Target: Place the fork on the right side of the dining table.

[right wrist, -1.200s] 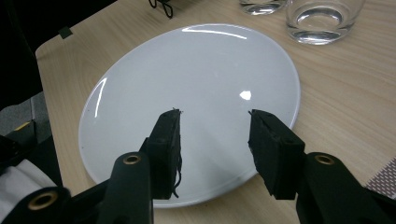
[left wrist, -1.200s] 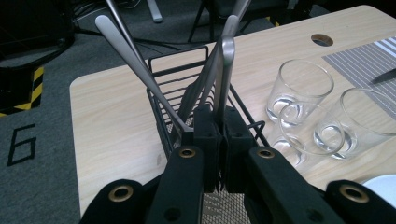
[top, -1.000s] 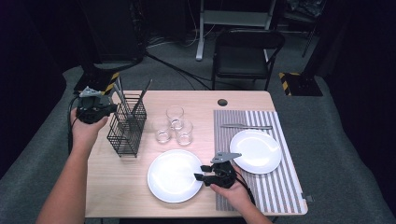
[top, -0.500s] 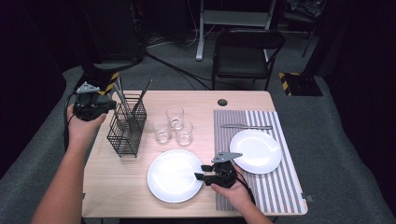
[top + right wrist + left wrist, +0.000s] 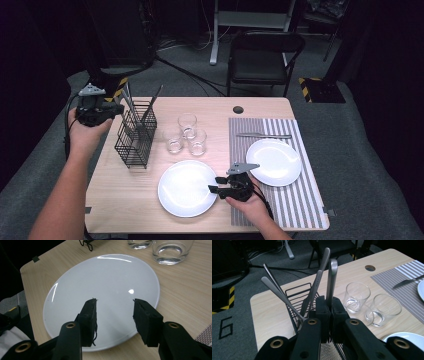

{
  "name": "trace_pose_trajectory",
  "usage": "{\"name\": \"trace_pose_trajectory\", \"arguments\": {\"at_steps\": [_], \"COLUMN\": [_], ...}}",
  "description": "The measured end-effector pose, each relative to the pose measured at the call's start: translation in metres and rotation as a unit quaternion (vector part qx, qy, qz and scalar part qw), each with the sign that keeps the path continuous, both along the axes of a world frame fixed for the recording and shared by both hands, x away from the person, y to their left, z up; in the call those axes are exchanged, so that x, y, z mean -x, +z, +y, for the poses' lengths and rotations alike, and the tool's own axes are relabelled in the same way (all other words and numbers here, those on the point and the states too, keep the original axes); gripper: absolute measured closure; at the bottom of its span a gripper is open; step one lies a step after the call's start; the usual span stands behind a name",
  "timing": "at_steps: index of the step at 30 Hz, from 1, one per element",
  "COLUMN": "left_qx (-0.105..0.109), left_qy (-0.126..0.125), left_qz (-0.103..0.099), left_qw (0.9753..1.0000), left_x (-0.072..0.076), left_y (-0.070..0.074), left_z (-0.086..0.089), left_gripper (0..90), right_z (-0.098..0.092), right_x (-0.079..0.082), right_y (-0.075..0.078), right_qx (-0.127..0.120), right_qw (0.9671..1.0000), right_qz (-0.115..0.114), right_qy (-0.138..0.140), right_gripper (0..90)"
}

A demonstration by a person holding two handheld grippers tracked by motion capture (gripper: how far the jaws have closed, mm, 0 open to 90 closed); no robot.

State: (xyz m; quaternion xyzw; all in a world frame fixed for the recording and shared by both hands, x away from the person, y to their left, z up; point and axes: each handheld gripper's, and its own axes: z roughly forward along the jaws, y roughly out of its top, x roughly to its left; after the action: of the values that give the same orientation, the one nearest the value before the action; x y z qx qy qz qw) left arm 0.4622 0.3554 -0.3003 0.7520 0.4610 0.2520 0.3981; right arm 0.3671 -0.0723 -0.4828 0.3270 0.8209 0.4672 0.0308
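Note:
A black wire cutlery basket (image 5: 134, 135) stands at the table's left and holds several steel utensils. My left gripper (image 5: 118, 111) is at the basket's top far corner. In the left gripper view this gripper (image 5: 330, 307) is shut on the flat handle of one upright utensil (image 5: 332, 277), whose lower end is hidden behind the jaws. My right gripper (image 5: 214, 185) is open at the right rim of a white plate (image 5: 187, 188) near the front edge. In the right gripper view its jaws (image 5: 115, 312) hover apart just above that plate (image 5: 105, 285), with nothing between them.
Three empty glasses (image 5: 187, 125) cluster mid-table beside the basket. A second white plate (image 5: 273, 161) and a knife (image 5: 263, 135) lie on a striped placemat (image 5: 295, 200) at the right. A black chair (image 5: 262, 55) stands beyond the far edge.
My left gripper has drifted slightly up and away at the basket, still shut on the utensil. The right gripper has stayed at the plate's rim.

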Motion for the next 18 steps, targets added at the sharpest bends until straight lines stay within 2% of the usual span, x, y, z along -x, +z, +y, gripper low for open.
{"name": "trace_pose_trajectory", "arguments": {"at_steps": [10, 18], "left_qx": [0.000, 0.000], "left_qy": [-0.004, -0.011], "left_qz": [-0.003, -0.006], "left_qw": [1.0000, 0.9999], "left_x": [0.003, 0.009], "left_y": [0.010, 0.023], "left_z": [-0.003, -0.002], "left_gripper": [86.9, 86.9], "right_z": [0.000, -0.001], "right_x": [0.000, 0.000], "right_y": [0.000, 0.000], "right_qx": [-0.001, -0.001], "right_qw": [1.0000, 1.0000], "right_qz": [0.001, 0.000], "right_qy": [0.000, 0.000], "right_gripper": [53.4, 53.4]}}
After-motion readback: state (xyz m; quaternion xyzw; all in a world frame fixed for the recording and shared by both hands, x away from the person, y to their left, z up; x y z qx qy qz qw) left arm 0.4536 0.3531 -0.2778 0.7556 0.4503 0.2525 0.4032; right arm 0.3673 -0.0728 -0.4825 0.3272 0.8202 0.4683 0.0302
